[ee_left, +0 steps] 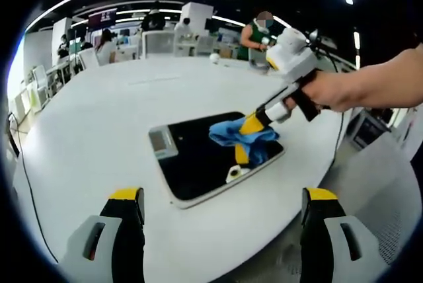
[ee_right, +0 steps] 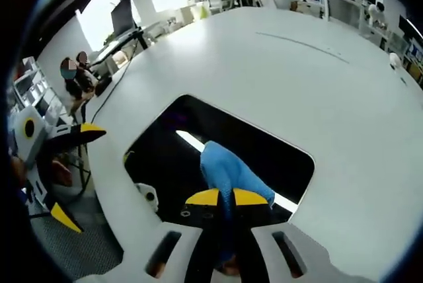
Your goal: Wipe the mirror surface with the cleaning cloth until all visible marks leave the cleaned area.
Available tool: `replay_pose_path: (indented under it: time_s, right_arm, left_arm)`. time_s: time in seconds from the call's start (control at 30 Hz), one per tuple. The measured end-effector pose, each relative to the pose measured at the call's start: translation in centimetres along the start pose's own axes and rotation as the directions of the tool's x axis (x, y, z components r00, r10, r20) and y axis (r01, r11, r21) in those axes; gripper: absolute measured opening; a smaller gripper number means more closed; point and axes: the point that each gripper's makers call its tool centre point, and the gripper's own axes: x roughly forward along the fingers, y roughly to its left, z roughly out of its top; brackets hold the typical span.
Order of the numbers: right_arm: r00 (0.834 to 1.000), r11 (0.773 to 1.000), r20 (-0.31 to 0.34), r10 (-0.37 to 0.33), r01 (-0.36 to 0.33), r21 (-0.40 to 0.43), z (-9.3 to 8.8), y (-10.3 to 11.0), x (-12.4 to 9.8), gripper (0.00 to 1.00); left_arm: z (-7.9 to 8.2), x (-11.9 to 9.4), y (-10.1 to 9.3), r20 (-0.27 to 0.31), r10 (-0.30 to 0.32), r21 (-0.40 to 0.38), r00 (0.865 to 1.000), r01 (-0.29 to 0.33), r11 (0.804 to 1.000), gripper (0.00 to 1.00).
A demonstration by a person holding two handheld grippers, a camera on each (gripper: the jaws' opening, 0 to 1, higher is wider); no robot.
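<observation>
right gripper clenched on blue cleaning cloth, pressed flat to mirror lying on white table, apparently for wiping contact. left gripper released, held back off the table edge, likely leaving the work visible.

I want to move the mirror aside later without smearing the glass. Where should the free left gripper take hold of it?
Probably by its pale frame, at the near bare corner of the mirror, coming in low from the table edge side. It lies flat, so only the thin rim offers a grip. The right gripper presses the blue cloth on the far half, so stay clear there.
</observation>
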Motion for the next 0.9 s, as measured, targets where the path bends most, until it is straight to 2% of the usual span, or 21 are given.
replay_pose_path:
  time_s: [0.3, 0.9]
  right_arm:
    - [1.0, 1.0, -0.003, -0.019, 0.019, 0.008, -1.1, -1.6, -1.0, 0.0]
    - [0.999, 0.999, -0.013, -0.044, 0.044, 0.019, -2.2, -3.2, -2.1, 0.0]
  left_arm:
    - [0.1, 0.0, 0.0, 0.002, 0.002, 0.0, 1.0, -0.002, 1.0, 0.99]
    - [0.2, 0.0, 0.1, 0.004, 0.008, 0.0, 1.0, -0.008, 1.0, 0.99]
